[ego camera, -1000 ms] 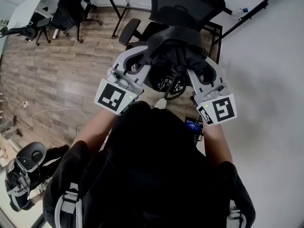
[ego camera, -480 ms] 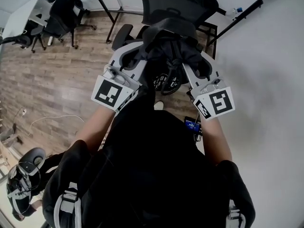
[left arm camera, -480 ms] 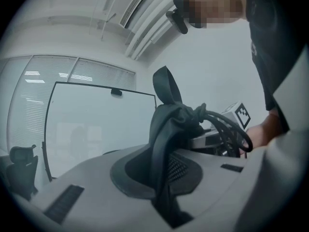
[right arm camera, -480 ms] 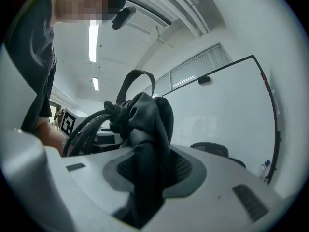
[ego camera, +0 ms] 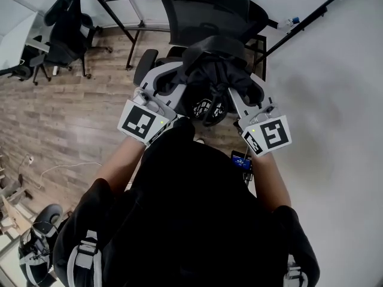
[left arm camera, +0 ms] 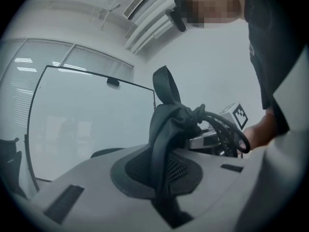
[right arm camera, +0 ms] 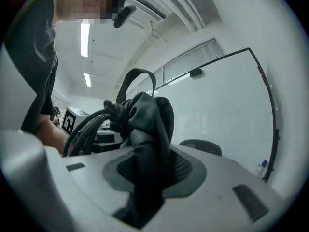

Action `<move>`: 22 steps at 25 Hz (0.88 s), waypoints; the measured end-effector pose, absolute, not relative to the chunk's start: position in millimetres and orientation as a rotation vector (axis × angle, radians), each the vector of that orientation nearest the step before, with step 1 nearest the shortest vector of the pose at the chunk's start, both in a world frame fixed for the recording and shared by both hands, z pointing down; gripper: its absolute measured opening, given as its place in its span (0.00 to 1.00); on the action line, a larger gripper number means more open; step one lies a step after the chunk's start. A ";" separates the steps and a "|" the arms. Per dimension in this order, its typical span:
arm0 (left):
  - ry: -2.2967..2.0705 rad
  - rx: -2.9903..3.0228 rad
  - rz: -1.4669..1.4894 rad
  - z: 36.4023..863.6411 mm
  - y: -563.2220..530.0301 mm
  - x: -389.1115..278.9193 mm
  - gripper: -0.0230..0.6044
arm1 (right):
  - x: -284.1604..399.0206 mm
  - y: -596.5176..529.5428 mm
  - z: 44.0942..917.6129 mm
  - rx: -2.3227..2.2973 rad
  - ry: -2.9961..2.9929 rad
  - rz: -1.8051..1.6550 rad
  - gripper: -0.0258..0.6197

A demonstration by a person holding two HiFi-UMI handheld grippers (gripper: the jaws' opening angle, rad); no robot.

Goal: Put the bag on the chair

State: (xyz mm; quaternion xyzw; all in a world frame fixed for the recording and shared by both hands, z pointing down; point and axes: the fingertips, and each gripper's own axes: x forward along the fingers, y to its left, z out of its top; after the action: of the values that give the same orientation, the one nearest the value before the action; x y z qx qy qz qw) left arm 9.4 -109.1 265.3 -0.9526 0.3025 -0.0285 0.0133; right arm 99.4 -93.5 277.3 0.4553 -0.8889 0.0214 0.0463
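The bag (ego camera: pixel 212 70), a bunch of dark cloth, hangs between the two claws, which close in on it from either side. In the head view it overlaps the chair (ego camera: pixel 209 11) just below the backrest. It covers most of the seat, so I cannot tell whether its underside touches the seat or is clear of it. A loop of black cord (ego camera: pixel 209 107) dangles beneath it. The cord's lower end is lost against the person's dark clothing, which fills the lower half of that view.

The left claw (ego camera: pixel 170 76) has its jaws nearly together, pinching a thin fold of the bag. The right claw (ego camera: pixel 244 84) has its jaws somewhat further apart, clamped on a thicker wad of the same cloth. In both gripper views the cloth runs down between the pads and rises in a knot above them. Each view shows the other claw's marker cube beyond the bag.

One armrest (ego camera: pixel 145 66) shows to the left of the bag; the other is hidden. More chairs (ego camera: pixel 63 28) stand well apart at the upper left on the wood floor (ego camera: pixel 72 112). A small device with a blue screen (ego camera: pixel 242 159) peeks out below the right claw, too small to identify. Behind the bag in the gripper views is a black-framed whiteboard (left arm camera: pixel 91 124).
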 end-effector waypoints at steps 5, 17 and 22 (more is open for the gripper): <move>0.889 -3.004 -0.122 279.4 -155.2 21.0 0.09 | 109.4 -137.8 291.5 1.422 -2.677 0.093 0.21; 0.763 -3.092 -0.158 323.1 -261.4 30.6 0.09 | 116.5 -238.1 338.4 1.494 -2.586 0.189 0.21; 0.712 -3.130 -0.215 353.6 -298.9 31.8 0.09 | 118.2 -274.3 366.7 1.537 -2.549 0.230 0.21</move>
State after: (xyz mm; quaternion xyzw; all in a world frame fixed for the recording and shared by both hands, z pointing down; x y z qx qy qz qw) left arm 31.8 -298.9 353.6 -0.9722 0.2210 -0.0668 -0.0376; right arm 118.2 -274.3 366.7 0.5132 -0.8513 0.0769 0.0778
